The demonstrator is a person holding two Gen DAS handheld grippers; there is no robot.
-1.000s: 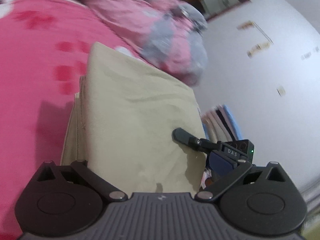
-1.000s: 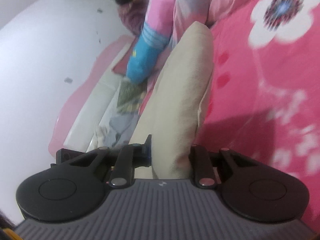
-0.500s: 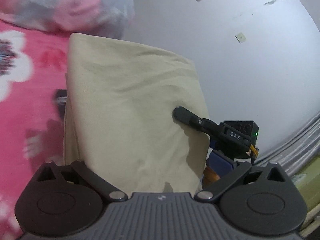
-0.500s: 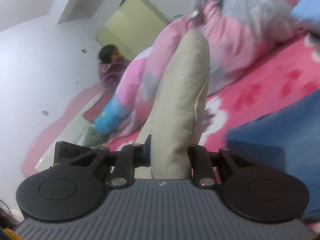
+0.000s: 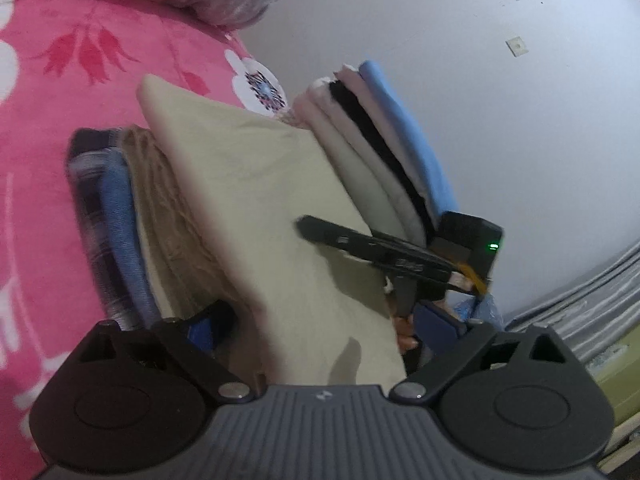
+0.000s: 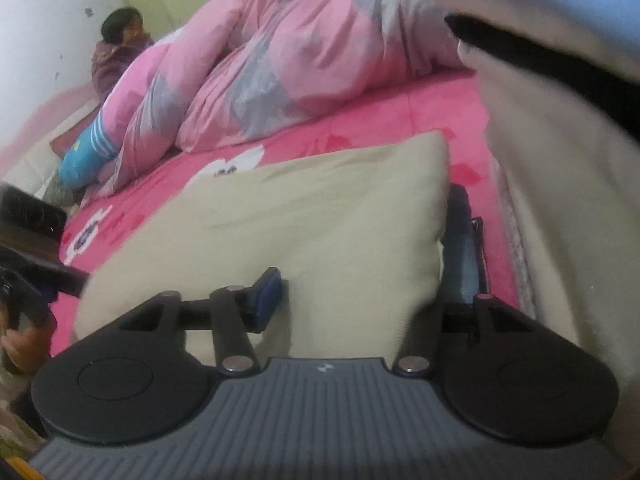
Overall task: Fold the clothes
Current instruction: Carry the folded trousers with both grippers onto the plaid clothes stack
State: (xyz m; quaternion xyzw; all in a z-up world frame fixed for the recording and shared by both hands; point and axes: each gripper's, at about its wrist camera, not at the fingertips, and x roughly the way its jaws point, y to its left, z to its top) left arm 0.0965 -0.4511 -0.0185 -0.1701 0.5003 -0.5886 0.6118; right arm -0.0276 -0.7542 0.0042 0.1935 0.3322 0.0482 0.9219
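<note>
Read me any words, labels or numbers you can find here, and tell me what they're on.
No text here can be read.
Pale marking on the black device with the green light: too blurred to read.
Tiny emblem on each grey housing: a symbol, with no letters.

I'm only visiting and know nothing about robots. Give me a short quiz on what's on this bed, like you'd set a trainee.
1. True or false: the bedspread is plain white.
2. Which colour tops the stack right behind the beige folded garment? A green, B blue, C red.
3. Fill in: the heaped duvet is pink and ____.

Key: 1 false, it is pink with flowers. 2 B. 3 grey.
</note>
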